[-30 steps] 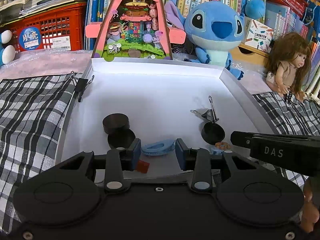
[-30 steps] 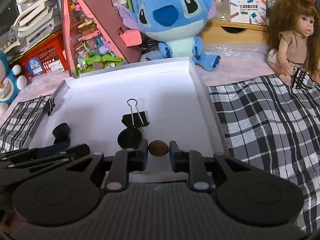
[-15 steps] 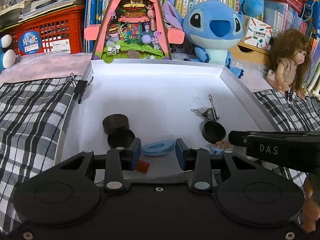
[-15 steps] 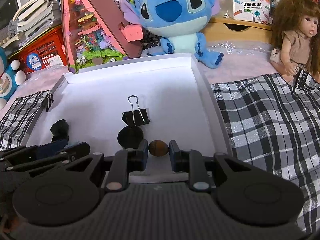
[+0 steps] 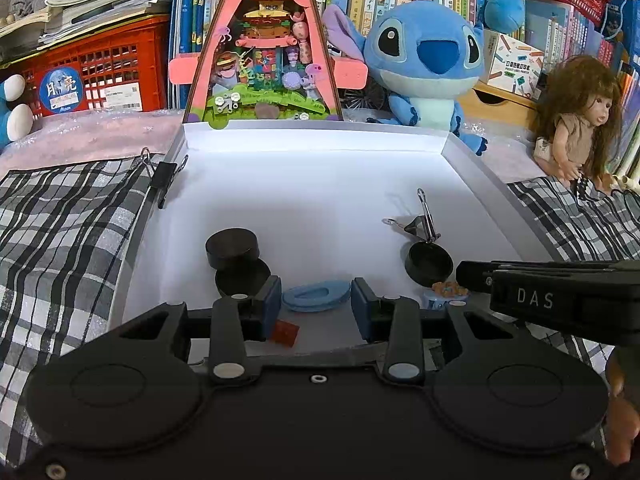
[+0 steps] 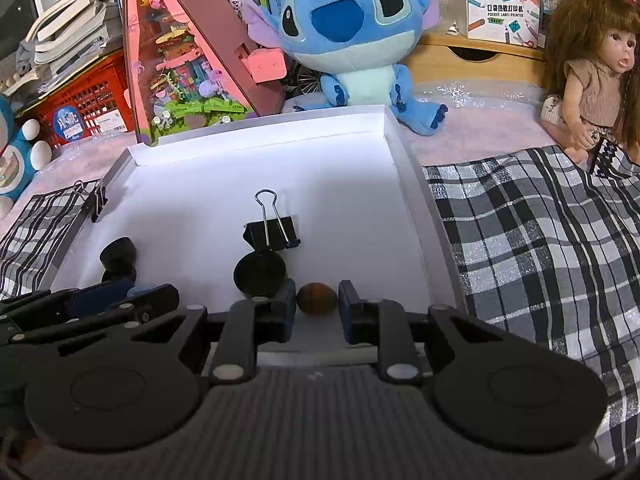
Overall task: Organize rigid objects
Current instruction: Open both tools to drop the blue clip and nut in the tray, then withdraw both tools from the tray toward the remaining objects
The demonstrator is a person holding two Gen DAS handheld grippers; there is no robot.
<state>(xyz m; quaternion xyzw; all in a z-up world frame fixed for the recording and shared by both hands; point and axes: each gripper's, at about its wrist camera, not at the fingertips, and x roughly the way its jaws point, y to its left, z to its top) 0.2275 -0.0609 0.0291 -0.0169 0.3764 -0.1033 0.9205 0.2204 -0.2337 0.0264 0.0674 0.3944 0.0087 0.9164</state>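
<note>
A white tray (image 5: 320, 168) holds the small items. My left gripper (image 5: 315, 304) hangs over its near edge. A flat blue oval piece (image 5: 316, 295) lies on the tray floor between the pads with a thin gap on each side, and the jaws are opening. My right gripper (image 6: 318, 308) has a brown ball (image 6: 317, 298) between its pads and is shut on it, with the jaws just starting to ease apart. Two black round lids (image 5: 232, 244) lie at the left. A black cap (image 6: 260, 274) and a binder clip (image 6: 272, 230) lie mid-tray.
A small red piece (image 5: 286, 332) and a tiny blue cup (image 5: 444, 294) sit near the front edge. Another clip (image 5: 164, 176) grips the tray's left rim. Plaid cloth (image 6: 540, 240) flanks the tray. A blue plush (image 5: 424, 60), a doll (image 5: 576, 120) and a triangular diorama (image 5: 264, 60) stand behind.
Both grippers stay where they were. The left pads have spread slightly around the blue piece. The objects in the tray have not moved.
</note>
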